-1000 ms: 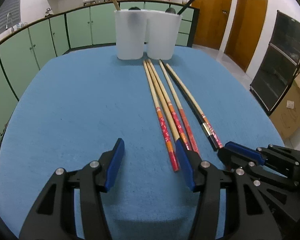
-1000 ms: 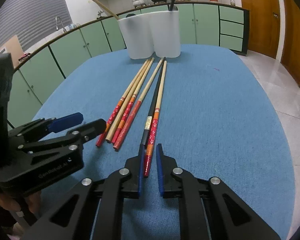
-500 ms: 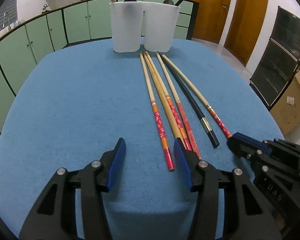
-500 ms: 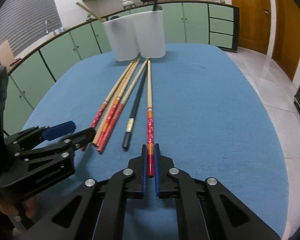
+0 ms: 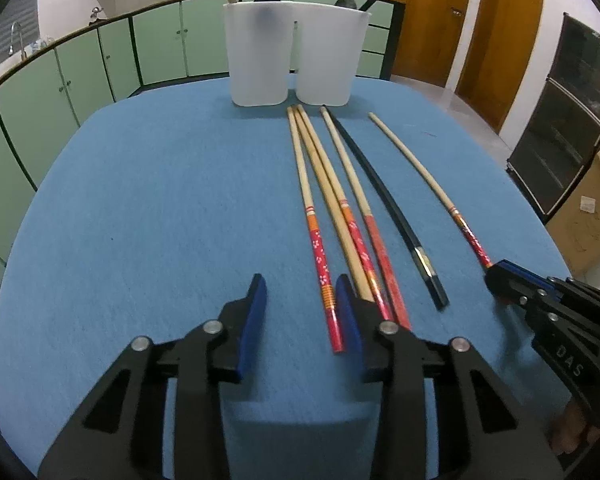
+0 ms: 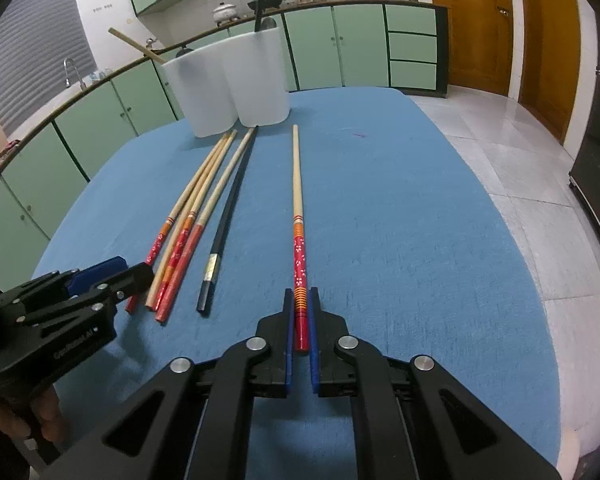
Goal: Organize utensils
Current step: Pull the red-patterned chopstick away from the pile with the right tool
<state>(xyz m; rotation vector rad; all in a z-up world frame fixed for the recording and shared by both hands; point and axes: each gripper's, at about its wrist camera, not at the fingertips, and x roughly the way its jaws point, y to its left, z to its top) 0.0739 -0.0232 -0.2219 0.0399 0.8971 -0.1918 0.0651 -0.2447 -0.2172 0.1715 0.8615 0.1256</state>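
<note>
Pulled clear of the bundle since a second ago: red-handled bamboo chopstick with flower print, now lying alone on the blue cloth-covered table, well apart from the black lacquered chopstick and the four other bamboo chopsticks. Pinched at its red end between the narrow blue pads of the right gripper, tip pointing toward the twin white plastic holders at the far edge. Left gripper closing, half-wide, around the end of the leftmost red-patterned stick, pads not yet pressing. Best done by centring that stick between the pads before squeezing, keeping the neighbouring plain one outside, then lifting each stick level and dropping it tip-first into a holder
</note>
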